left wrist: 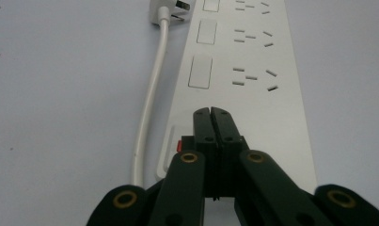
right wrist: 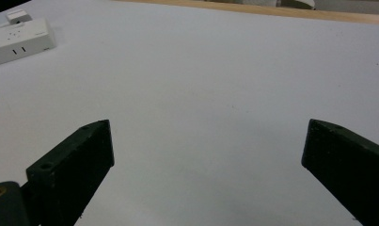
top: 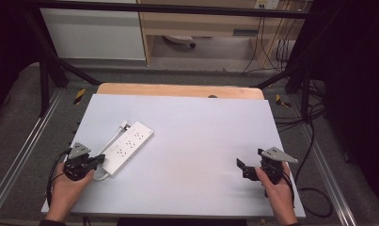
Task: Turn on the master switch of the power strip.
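White tabletop (top: 187,141) is carrying a power strip (top: 127,147) at its left, where the left gripper (left wrist: 210,113), jaws pressed together, is seemingly poking its switch, while the right gripper (top: 242,167) is idling wide apart.

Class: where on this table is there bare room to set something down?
Bare: the wide middle between the power strip and the right gripper, and the far half up to the wooden edge. Crowded: the near-left corner, with strip, cord and left gripper.

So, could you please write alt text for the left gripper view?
The left gripper, jaws closed together, rests over the near end of a white power strip lying on a pale table. The strip's white cable runs along its left side to a plug.
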Demonstrator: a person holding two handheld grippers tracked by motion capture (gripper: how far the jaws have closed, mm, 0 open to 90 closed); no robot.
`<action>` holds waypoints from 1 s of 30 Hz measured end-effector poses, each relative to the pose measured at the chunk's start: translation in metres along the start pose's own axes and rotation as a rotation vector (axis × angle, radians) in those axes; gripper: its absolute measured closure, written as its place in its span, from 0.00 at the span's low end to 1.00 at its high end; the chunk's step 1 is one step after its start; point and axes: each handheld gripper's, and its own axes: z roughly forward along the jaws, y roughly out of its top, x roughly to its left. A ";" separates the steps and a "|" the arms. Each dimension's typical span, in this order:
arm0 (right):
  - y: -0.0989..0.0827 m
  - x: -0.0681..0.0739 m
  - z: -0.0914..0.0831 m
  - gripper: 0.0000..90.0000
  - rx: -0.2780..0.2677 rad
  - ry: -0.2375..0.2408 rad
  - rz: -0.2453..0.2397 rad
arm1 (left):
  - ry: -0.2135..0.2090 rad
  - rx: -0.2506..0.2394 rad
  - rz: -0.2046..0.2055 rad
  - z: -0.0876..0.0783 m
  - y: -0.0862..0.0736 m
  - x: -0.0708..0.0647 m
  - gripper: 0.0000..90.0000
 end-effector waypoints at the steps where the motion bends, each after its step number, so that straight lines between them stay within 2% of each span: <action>1: 0.000 0.000 0.000 0.03 0.000 0.000 0.001 | 0.000 0.000 0.000 0.000 0.000 0.000 1.00; 30: 0.000 0.001 0.001 0.03 0.007 0.006 0.002 | 0.003 0.019 0.009 0.001 0.001 0.000 1.00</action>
